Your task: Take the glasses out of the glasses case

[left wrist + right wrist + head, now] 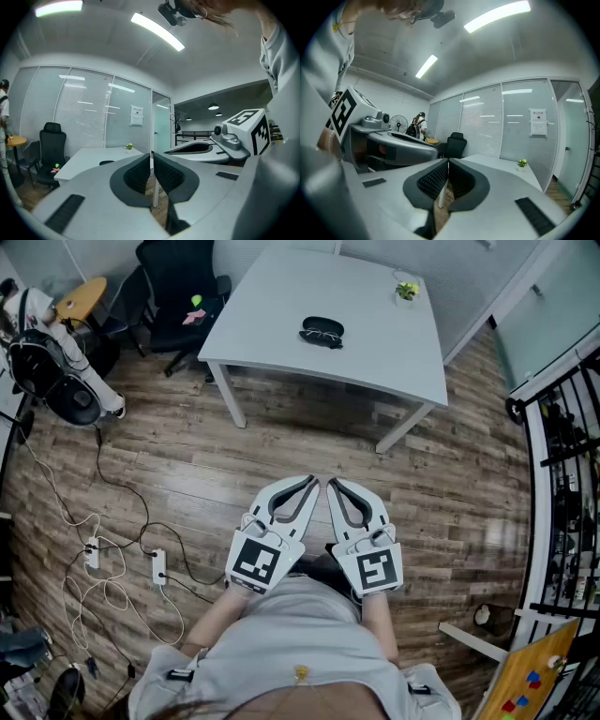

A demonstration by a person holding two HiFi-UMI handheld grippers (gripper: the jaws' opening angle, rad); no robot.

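A black glasses case point(324, 326) lies near the middle of the white table point(272, 306), with what looks like a pair of glasses point(321, 337) along its near edge; it is too small to tell whether the case is open. Both grippers hang side by side over the wooden floor, well short of the table. My left gripper point(312, 483) is shut with nothing in it, and so is my right gripper point(333, 485). In the left gripper view the case point(107, 162) is a dark lump on the table point(89, 161) beyond the left gripper point(151, 161).
A small green plant point(407, 290) stands at the table's far right corner. A black office chair point(183, 292) sits left of the table. Cables and power strips point(157, 565) lie on the floor at left. A person point(419, 124) stands far off by a fan.
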